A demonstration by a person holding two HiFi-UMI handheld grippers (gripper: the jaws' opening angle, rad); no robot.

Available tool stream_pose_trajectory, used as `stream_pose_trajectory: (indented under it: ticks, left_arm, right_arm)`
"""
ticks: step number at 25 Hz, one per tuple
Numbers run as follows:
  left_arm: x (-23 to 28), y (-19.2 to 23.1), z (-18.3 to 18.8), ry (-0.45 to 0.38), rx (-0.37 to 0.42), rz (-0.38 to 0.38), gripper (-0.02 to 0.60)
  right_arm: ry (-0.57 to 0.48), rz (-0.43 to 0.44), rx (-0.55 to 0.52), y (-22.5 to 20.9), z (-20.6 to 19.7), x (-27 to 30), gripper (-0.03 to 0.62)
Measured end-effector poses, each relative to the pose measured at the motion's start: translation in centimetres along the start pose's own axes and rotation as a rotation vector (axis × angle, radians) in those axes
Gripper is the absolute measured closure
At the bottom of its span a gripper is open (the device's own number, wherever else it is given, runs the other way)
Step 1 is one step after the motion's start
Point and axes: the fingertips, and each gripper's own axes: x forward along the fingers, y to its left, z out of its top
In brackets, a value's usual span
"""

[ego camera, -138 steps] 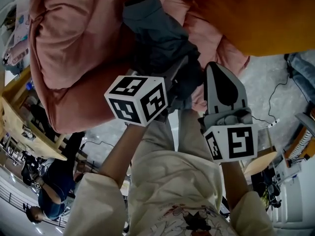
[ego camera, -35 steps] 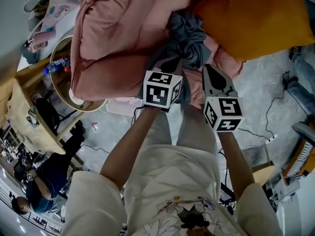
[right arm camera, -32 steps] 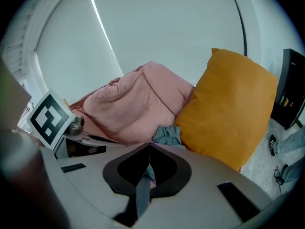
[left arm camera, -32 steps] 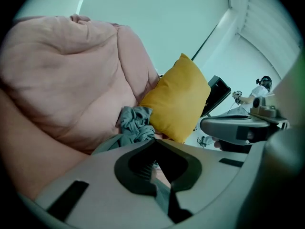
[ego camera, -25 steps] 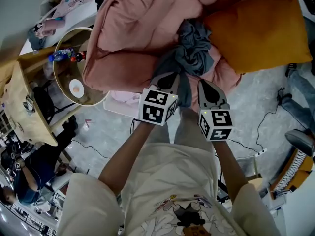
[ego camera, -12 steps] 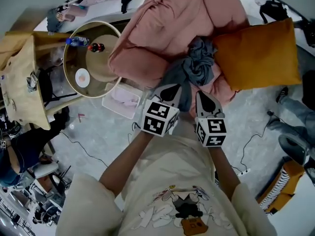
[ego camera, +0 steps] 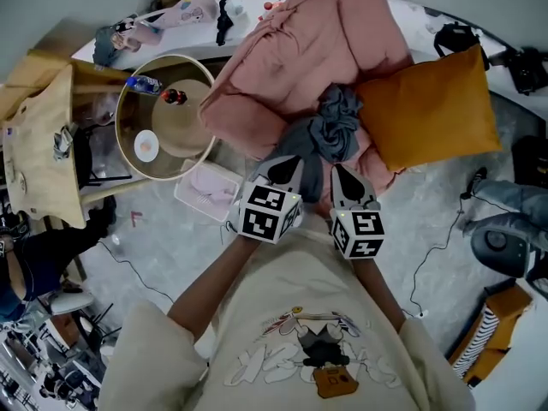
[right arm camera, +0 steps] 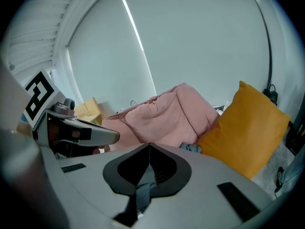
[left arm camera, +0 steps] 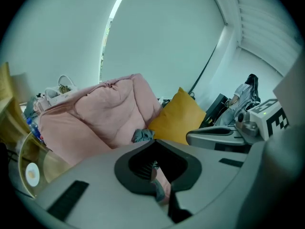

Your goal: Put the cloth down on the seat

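Already, crumpled grey cloth (ego camera: 334, 127) rests at the front edge of the puffy pink seat (ego camera: 282, 50)
Left gripper (ego camera: 285, 163), right gripper (ego camera: 340, 172) clenched, apparently empty; withdraw without snagging its tail

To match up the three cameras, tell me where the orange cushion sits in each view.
Head view: orange cushion, upper right.
Left gripper view: just right of centre.
Right gripper view: right side.
Shared landmark: pink seat, on the cushion's left in every view.
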Motion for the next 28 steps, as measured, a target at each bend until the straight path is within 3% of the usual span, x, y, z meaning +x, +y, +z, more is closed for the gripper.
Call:
stream_pose_trajectory:
  ticks: [6,12,21,28]
  left_arm:
    - [-2.8,-2.4,2.0,-0.042,0.036,-0.015,0.577]
    - [-5.5,-3.2,2.5,-0.115,0.02,-0.001,0.577]
    - [-8.1,-2.1,5.8,-0.238,0.014,0.039,0.577]
    - [-10.5,-4.7,7.2,-0.31,0.147,0.035,0.577]
  right_arm:
    - [-0.061,-0.013,0.016,0.3,1.9,-2.5,0.576]
    - [-0.105,-0.03,-0.139,1.8,3.5,-4.6,0.576]
    - [-0.178,-0.034,-0.154,1.9,6.2,-7.4,0.576]
    - [-0.222,-0.036,-0.203,2.3,8.0,-9.3,0.576]
